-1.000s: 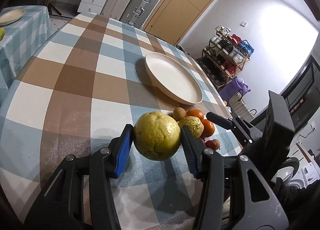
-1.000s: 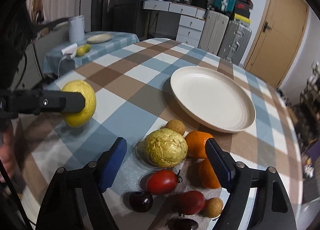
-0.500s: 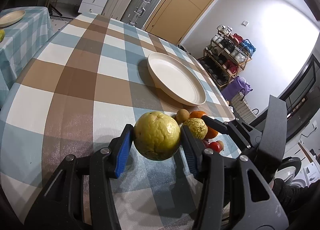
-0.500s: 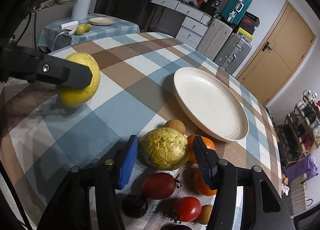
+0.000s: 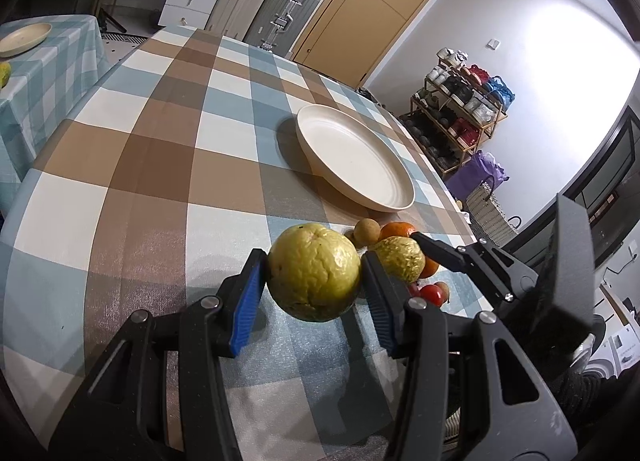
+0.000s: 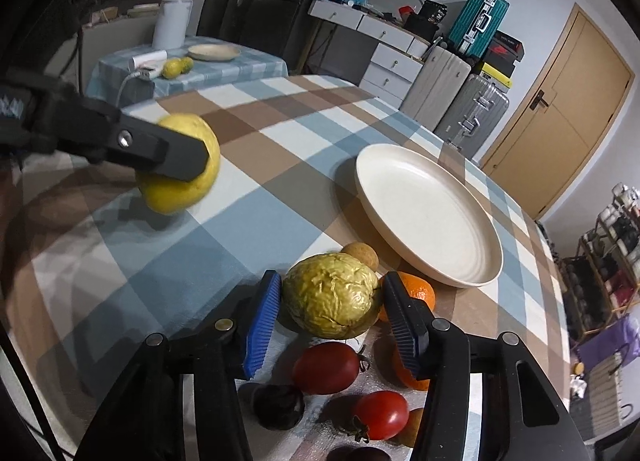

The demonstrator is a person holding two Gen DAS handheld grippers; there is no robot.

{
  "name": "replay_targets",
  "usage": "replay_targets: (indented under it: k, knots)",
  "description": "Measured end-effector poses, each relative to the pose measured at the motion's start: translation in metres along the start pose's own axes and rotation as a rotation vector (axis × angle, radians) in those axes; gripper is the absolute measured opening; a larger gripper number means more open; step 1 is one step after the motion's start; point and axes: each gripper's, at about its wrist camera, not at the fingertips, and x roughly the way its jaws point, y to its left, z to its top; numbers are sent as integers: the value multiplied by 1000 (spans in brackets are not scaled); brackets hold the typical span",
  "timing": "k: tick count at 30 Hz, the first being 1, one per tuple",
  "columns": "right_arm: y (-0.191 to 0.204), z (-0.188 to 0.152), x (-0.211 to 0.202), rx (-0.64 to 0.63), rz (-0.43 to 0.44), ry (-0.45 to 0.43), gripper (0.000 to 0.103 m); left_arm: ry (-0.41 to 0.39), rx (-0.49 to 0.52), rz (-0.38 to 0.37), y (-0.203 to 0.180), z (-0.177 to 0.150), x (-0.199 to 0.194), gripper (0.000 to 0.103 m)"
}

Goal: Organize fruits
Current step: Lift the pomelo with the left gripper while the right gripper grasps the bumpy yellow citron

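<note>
the left gripper (image 5: 314, 281) pinches a yellow fruit (image 5: 314, 272) clear of the table, likely for the plate (image 5: 356, 159); the right gripper (image 6: 330, 307) has just been closing around a wrinkled fruit (image 6: 332, 295), seemingly gripping it.

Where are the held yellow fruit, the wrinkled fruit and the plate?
Yellow fruit (image 5: 314, 271), left wrist view, front skin.
Wrinkled fruit (image 6: 332, 301), right wrist view, wrinkled front.
Plate (image 6: 428, 213), right wrist view, bare inner surface.
</note>
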Motion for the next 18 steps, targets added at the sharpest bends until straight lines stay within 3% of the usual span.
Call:
replay_targets:
  k: [18]
  knots:
    - [-63, 4, -32, 283, 156, -137, 53, 13, 33, 29, -31, 26, 22, 46]
